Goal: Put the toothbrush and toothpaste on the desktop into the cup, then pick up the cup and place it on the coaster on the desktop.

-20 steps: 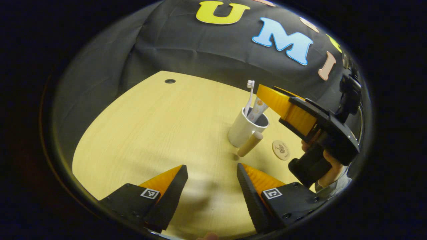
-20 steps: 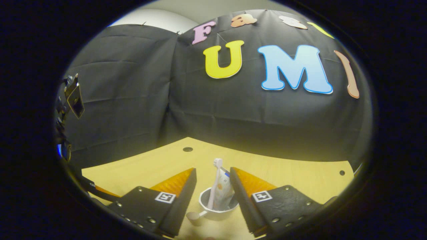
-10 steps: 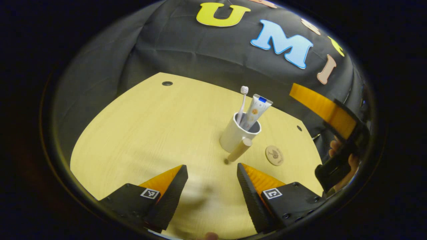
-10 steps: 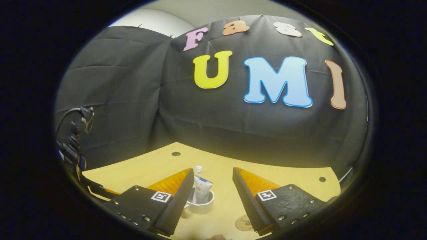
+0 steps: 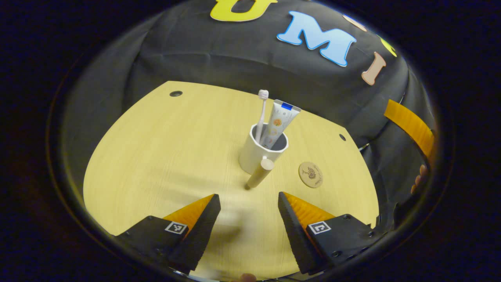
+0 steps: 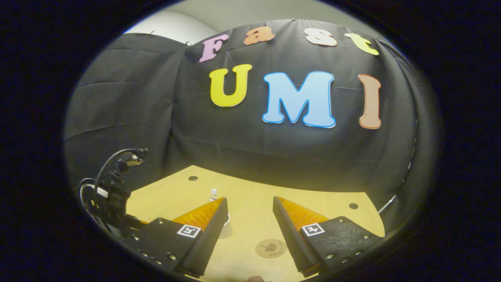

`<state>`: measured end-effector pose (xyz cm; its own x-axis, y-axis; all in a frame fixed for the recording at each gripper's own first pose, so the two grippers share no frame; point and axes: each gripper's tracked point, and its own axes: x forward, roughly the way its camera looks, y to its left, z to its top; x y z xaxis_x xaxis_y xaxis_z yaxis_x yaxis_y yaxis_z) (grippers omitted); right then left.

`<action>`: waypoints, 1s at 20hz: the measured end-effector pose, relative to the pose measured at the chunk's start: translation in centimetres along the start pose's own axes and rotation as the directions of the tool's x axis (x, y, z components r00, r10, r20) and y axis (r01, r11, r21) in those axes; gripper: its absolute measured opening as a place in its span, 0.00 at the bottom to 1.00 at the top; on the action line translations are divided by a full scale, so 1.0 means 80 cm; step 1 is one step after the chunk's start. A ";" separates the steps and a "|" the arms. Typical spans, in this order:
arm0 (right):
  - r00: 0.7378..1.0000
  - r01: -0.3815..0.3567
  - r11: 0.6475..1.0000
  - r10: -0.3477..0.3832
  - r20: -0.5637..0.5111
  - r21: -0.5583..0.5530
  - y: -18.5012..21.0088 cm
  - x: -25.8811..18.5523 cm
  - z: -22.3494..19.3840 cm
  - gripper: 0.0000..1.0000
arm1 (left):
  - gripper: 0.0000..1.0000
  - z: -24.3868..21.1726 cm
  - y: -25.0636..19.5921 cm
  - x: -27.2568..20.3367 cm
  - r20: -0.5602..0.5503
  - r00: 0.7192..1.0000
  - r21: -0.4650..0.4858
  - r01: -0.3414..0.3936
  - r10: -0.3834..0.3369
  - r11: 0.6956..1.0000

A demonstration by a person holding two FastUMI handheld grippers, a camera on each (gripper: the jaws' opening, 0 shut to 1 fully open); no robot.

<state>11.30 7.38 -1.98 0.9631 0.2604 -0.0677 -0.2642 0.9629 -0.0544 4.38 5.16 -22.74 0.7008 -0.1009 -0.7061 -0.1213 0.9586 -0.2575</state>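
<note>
wooden desk (image 5: 156,156) | grommet holes (image 5: 175,93) | black cloth wall (image 6: 274,156)

Before you, a pale wood table (image 5: 164,149) carries a white cup (image 5: 254,154) near its middle, with a round coaster (image 5: 310,174) lying just beside it.

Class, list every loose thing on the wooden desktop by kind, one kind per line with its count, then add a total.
Cup: 1
Toothbrush: 1, standing in the cup
Toothpaste tube: 1, standing in the cup
Coaster: 1, lying beside the cup
Total: 4
</note>
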 end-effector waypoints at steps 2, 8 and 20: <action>1.000 0.016 0.999 -0.016 -0.016 0.029 -0.011 -0.011 -0.003 0.79 | 0.92 0.004 -0.014 0.014 -0.049 0.998 0.022 0.026 -0.025 0.999; 0.992 0.097 0.993 -0.092 -0.085 0.060 -0.051 -0.033 -0.027 0.79 | 0.96 0.016 -0.030 0.058 -0.176 0.984 0.067 0.041 -0.029 0.997; 0.946 0.248 0.961 -0.212 -0.247 0.125 -0.116 -0.062 -0.090 0.79 | 0.91 0.034 -0.010 0.138 -0.351 0.934 0.162 -0.006 0.064 0.987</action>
<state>8.60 -3.39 -8.32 0.9540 0.0249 -0.2987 -0.0087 0.9984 0.0554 14.15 3.99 -28.51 0.4005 -0.1267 -0.9075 -0.0103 0.9897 -0.1427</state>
